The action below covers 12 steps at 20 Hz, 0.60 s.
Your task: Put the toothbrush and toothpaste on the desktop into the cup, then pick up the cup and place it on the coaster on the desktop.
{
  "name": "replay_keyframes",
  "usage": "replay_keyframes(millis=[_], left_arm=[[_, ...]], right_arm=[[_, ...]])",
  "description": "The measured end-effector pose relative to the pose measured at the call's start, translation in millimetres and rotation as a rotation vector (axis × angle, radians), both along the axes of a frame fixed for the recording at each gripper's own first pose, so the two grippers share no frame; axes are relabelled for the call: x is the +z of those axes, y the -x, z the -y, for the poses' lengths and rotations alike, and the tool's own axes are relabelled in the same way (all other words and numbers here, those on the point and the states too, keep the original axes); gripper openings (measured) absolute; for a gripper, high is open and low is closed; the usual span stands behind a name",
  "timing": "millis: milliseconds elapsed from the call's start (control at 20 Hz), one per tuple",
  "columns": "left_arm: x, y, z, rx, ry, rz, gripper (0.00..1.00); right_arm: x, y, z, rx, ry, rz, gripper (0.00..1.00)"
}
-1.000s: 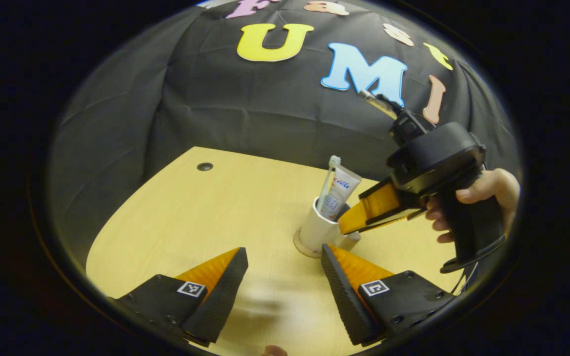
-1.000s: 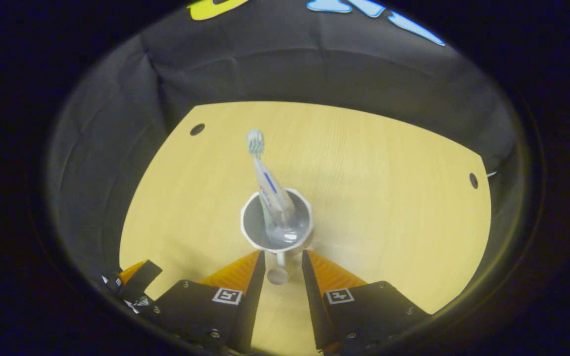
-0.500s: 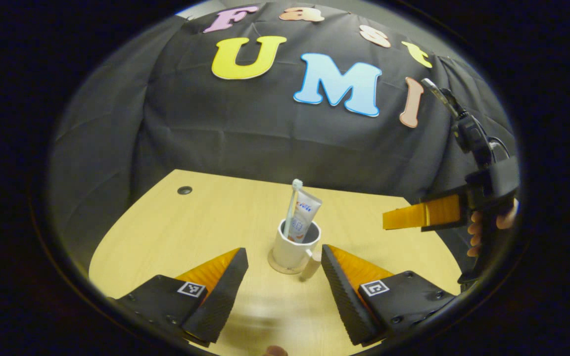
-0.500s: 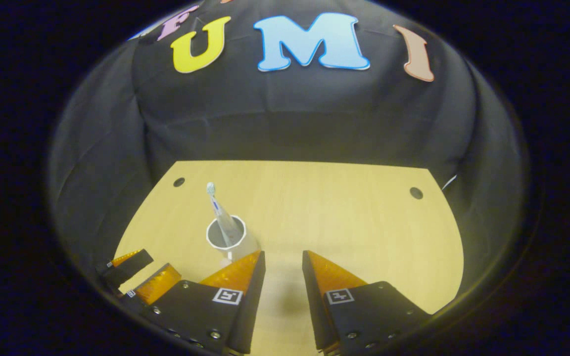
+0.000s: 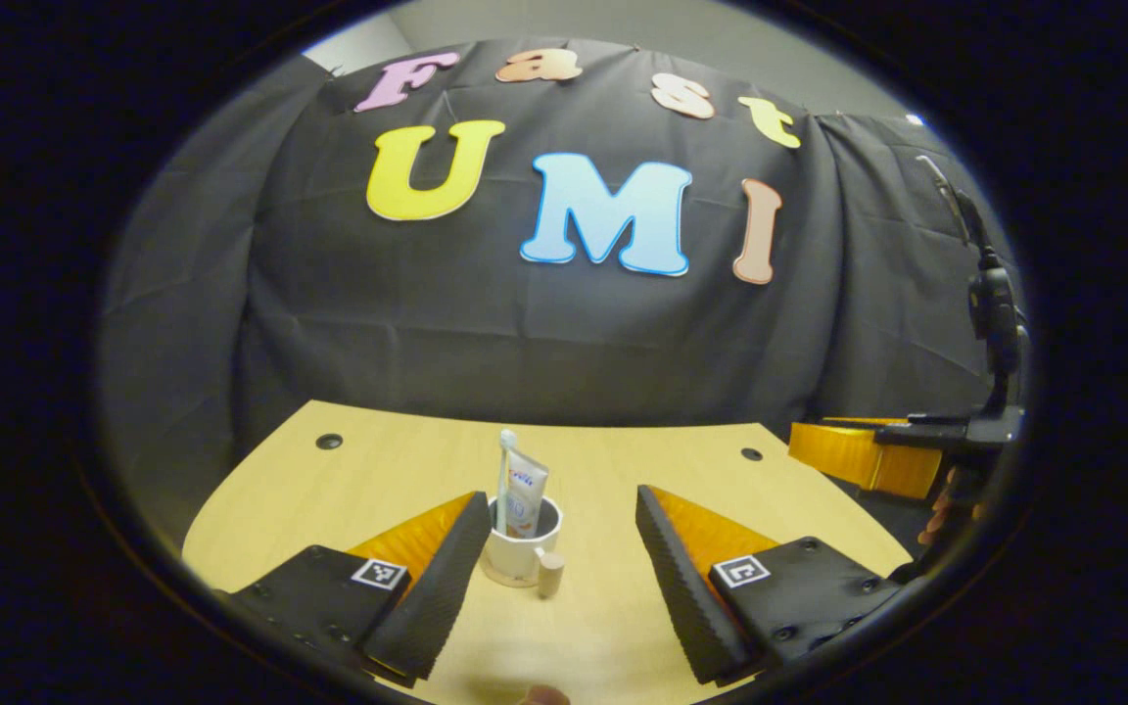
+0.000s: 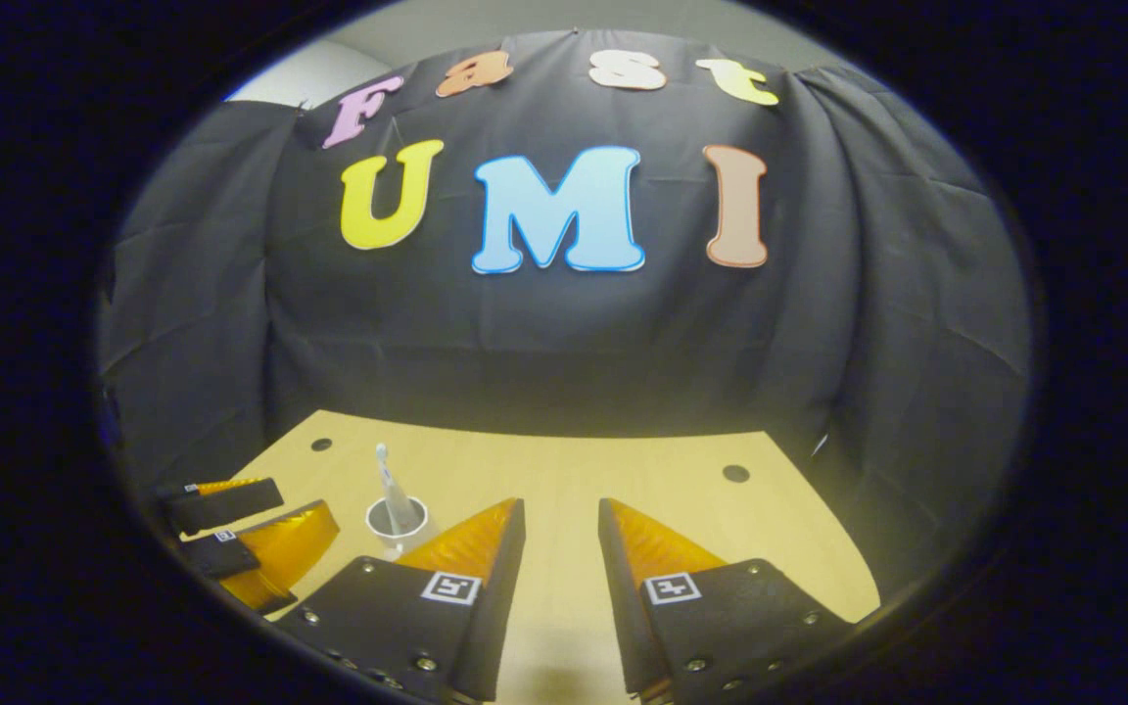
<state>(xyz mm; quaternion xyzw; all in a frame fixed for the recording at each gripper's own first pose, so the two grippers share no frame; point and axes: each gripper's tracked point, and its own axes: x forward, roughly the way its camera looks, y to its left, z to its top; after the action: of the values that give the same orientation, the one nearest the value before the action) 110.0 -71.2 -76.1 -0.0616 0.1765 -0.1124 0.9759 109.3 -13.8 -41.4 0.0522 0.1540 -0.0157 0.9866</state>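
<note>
One cup (image 5: 520, 550), rigid, likely ceramic, on one coaster (image 5: 508, 578) near desktop (image 5: 613, 470) centre; handle (image 5: 550, 574) best grip point. Inside: one toothbrush (image 5: 504, 468), one toothpaste (image 5: 523, 499), light, upright. Left gripper (image 5: 556, 543) fingers wide, empty. Right gripper (image 6: 561, 543) fingers narrowly apart, empty.

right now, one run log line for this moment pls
cup on coaster | toothbrush and toothpaste in cup | left gripper open, empty | right gripper open, empty
</note>
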Motion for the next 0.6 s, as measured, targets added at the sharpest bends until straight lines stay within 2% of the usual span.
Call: replay_keyframes(millis=[50,100,150,250,450,550,600], left_arm=[[8,1,5,-0.002,-0.001,0.021,0.95],[16,2,9,-0.002,-0.005,0.045,0.95],[25,3,13,0.001,-0.007,0.071,0.98],[43,5,22,0.010,0.003,0.132,0.96],[58,15,31,0.056,-0.011,0.179,0.96],[60,20,36,0.070,-0.013,0.184,0.96],[61,22,38,0.078,-0.019,0.186,0.96]], right_arm=[[5,4,4,-0.006,0.009,0.030,0.46],[10,6,8,-0.011,0.024,0.057,0.48],[14,11,14,-0.018,0.045,0.087,0.48],[20,21,24,-0.028,0.088,0.136,0.48],[22,31,39,-0.030,0.129,0.193,0.48],[18,42,42,-0.021,0.141,0.199,0.79],[17,43,41,-0.005,0.141,0.197,0.79]])
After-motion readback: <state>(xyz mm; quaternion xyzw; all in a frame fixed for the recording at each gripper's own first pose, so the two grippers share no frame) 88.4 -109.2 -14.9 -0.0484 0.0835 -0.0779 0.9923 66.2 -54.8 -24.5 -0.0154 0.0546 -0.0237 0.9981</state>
